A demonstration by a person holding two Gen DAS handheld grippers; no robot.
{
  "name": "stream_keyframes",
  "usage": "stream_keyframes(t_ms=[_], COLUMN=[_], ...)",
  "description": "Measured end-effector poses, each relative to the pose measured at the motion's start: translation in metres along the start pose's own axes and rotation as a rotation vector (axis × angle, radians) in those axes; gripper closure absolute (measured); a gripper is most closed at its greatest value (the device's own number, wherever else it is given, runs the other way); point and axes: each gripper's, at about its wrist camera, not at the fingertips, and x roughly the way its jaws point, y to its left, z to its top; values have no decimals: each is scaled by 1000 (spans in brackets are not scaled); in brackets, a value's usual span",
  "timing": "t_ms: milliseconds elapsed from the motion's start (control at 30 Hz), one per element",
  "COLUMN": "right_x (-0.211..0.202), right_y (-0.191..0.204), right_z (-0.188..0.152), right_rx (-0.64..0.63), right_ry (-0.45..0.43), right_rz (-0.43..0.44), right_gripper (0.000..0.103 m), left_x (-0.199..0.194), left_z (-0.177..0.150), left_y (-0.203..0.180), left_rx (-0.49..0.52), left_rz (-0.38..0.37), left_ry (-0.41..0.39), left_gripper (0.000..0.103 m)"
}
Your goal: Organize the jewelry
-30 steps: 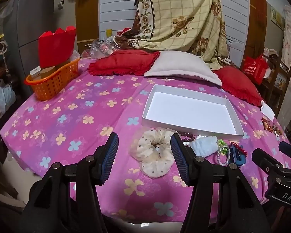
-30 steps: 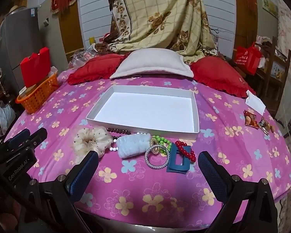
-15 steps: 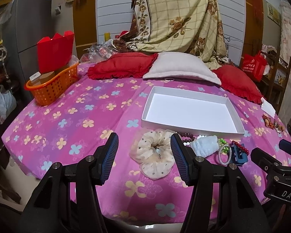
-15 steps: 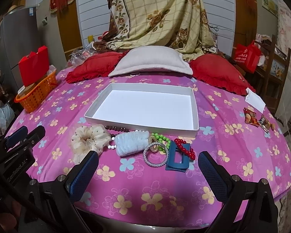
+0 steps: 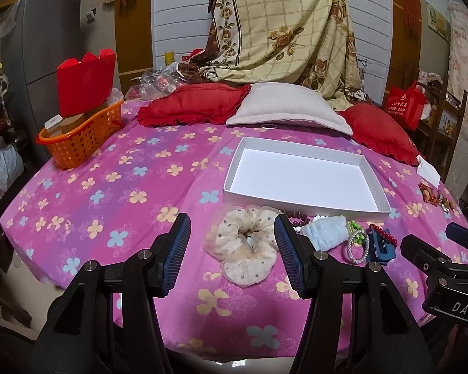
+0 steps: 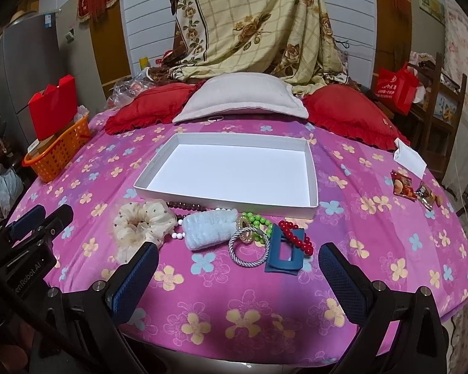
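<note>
An empty white tray (image 5: 305, 201) (image 6: 224, 198) lies on the pink flowered cloth. In front of it lies a row of items: a cream dotted scrunchie (image 5: 245, 244) (image 6: 140, 222), dark brown beads (image 6: 184, 205), a light blue scrunchie (image 6: 209, 229), green beads (image 6: 257, 219), a silver bangle (image 6: 248, 249), a blue clip (image 6: 284, 255) and a red bead bracelet (image 6: 296, 238). My left gripper (image 5: 232, 249) is open and empty, hovering just before the cream scrunchie. My right gripper (image 6: 238, 277) is open wide and empty, in front of the bangle and clip.
An orange basket (image 5: 81, 135) with a red box stands at the far left. Red and grey pillows (image 5: 284, 109) lie behind the tray. Snack packets (image 6: 411, 187) and a white paper (image 6: 410, 157) lie at the right. The table edge is close below both grippers.
Both grippers have risen and eased back a little, so the items sit slightly lower in view. Nothing was picked up or moved.
</note>
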Motion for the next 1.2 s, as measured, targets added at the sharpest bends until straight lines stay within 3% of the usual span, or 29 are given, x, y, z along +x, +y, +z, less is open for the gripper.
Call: stream_keyframes(t_ms=[1200], right_x=[13], right_y=[0], right_z=[-2], right_rx=[5], right_ry=[3], right_rz=[14], right_gripper=[1], left_x=[8], left_z=[-5], left_y=[-2], left_rx=[9], left_rz=[-2], left_ry=[25], left_gripper=[47])
